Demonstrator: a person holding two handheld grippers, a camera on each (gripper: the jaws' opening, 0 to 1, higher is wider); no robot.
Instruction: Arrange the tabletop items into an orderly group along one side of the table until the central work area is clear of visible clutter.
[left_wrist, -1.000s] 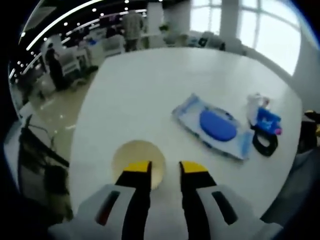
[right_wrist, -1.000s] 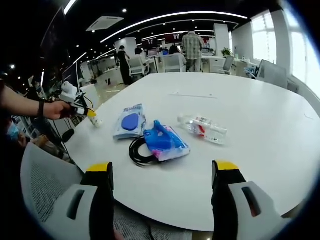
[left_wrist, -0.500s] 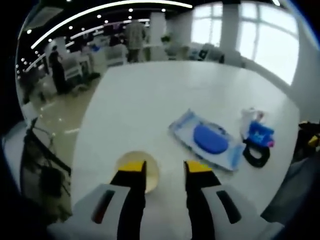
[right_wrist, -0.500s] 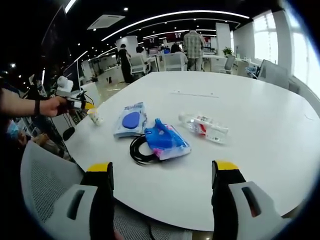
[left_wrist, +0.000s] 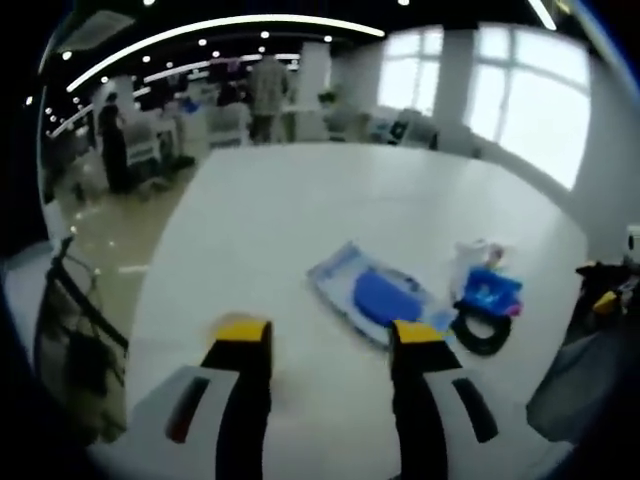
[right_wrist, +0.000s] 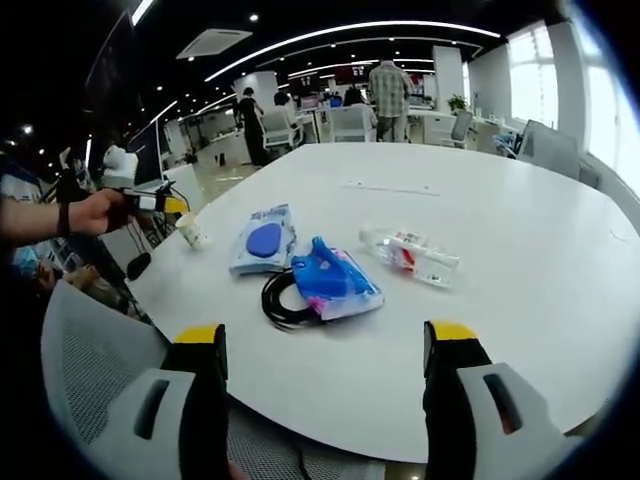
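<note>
Left claw (right_wrist: 170, 205) apart above cup (right_wrist: 192, 233) at desk (right_wrist: 520, 250) edge, presumably for grouping. Right claw (right_wrist: 330, 350) apart, idle. Pouch (right_wrist: 262, 240), cable (right_wrist: 285, 298), bottle (right_wrist: 410, 254) mid-desk.

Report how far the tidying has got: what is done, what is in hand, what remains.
Done: the small paper cup stands upright near the table edge, apart from the left hand-held gripper, whose jaws are open. In hand: nothing; the right hand-held gripper is open too. Left: the wipes pack, the blue packet on the black cable, and the lying water bottle look unsorted mid-table.
</note>
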